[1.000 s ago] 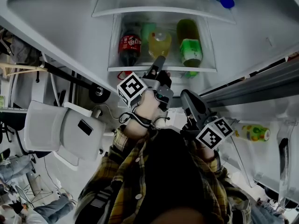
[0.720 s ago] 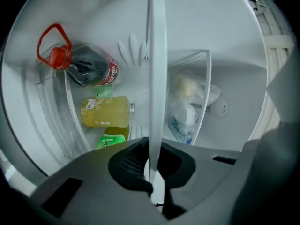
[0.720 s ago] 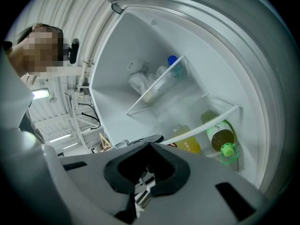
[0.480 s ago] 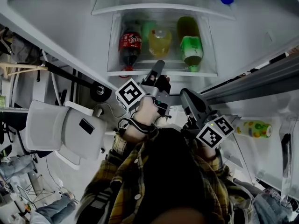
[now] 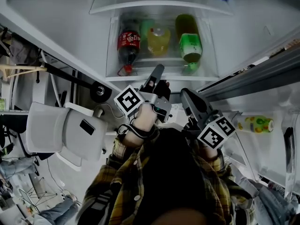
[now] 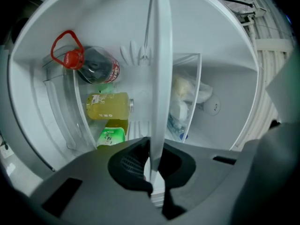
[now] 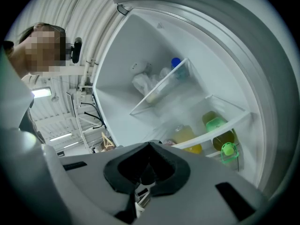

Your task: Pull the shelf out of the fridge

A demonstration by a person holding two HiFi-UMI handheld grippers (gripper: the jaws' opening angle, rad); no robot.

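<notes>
My head view looks steeply down into the fridge from farther back; both gripper views face in from close range. All three share the yellow bottle.

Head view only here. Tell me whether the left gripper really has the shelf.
Observer: It does. In the left gripper view, the left gripper has its jaws closed on the front edge of the shelf.
Operator: Report the right gripper.
Observer: In its own view, the right gripper has its jaws together with nothing between them.
Operator: Say what sits either side of that shelf.
Observer: The cola bottle and the yellow bottle lie on one side, and a clear bag lies on the other.
</notes>
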